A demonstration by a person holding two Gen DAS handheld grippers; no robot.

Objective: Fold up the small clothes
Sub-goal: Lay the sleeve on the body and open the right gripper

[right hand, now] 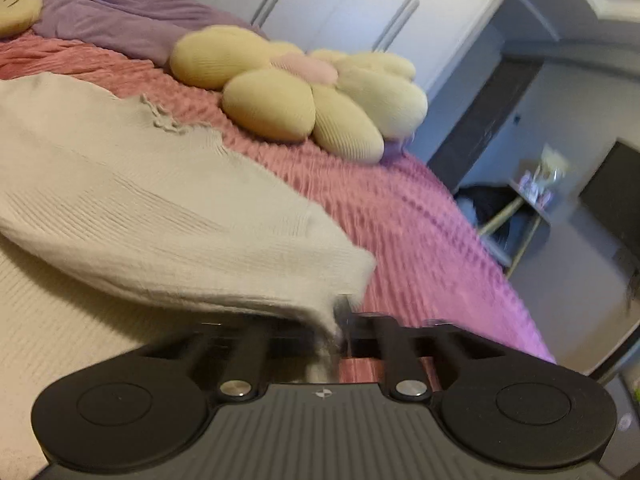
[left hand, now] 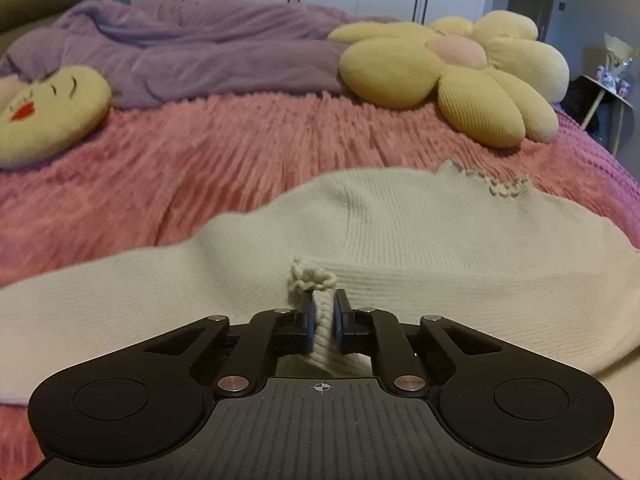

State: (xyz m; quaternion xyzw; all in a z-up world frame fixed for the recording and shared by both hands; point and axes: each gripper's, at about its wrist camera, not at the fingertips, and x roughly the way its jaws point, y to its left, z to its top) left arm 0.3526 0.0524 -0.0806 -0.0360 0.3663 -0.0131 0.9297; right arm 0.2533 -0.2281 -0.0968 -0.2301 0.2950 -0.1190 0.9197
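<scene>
A cream ribbed knit garment [left hand: 400, 248] lies spread on a pink bedspread [left hand: 224, 152]. It has frilly trim at its far edge. My left gripper [left hand: 323, 312] is shut on a ribbed strip of the garment just below a frilly knot of trim. In the right wrist view the same garment [right hand: 140, 200] is lifted and folded over itself. My right gripper [right hand: 340, 320] is shut on its corner, with the left finger hidden under the cloth. The view is blurred there.
A yellow flower cushion [left hand: 460, 80] lies at the back right of the bed, also in the right wrist view [right hand: 304, 100]. A face cushion [left hand: 44, 112] lies at the left. A purple blanket [left hand: 192, 48] is heaped behind. The bed's right edge [right hand: 500, 300] drops to the floor.
</scene>
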